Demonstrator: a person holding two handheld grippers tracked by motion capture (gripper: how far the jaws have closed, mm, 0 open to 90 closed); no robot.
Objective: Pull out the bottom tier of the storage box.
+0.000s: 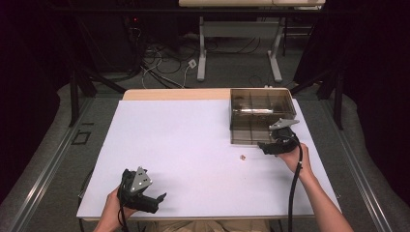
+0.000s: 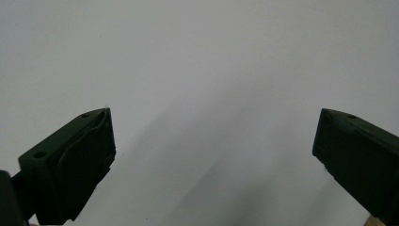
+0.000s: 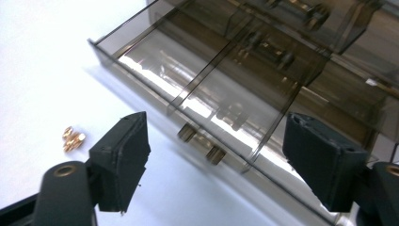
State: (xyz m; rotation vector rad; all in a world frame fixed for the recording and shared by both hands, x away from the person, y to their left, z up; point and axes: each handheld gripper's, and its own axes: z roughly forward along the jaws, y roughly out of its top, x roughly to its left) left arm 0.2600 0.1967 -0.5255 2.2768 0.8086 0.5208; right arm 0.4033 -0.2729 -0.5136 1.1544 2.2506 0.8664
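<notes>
The smoked, see-through plastic organiser box (image 3: 263,70), split by thin partitions into compartments, is lying just ahead of the right gripper (image 3: 216,160), its near wall facing the two black jaws. In the high view the same box (image 1: 261,116) is sitting at the far right of the white table sheet (image 1: 183,145), and the right gripper (image 1: 265,146) is hovering just beside its near edge, held from behind by the person's right hand (image 1: 292,155). The jaws of this gripper are standing wide apart, with nothing between the pads. Two small brass-coloured cylindrical pieces (image 3: 202,143) are resting at the foot of the box's near wall, between the jaws as the right gripper view shows them; whether they are inside or outside that wall is unclear. A small cluster of gold-coloured metal bits (image 3: 73,139) is lying on the sheet just left of the left-hand jaw, and in the high view (image 1: 243,156) it is sitting near that gripper's tip, apart from the box.

The left gripper (image 1: 157,199) is resting low at the near left of the sheet, well apart from the box, gripped by the left hand (image 1: 116,205). Its jaws are also gaping wide over bare white sheet (image 2: 202,94), holding nothing.
</notes>
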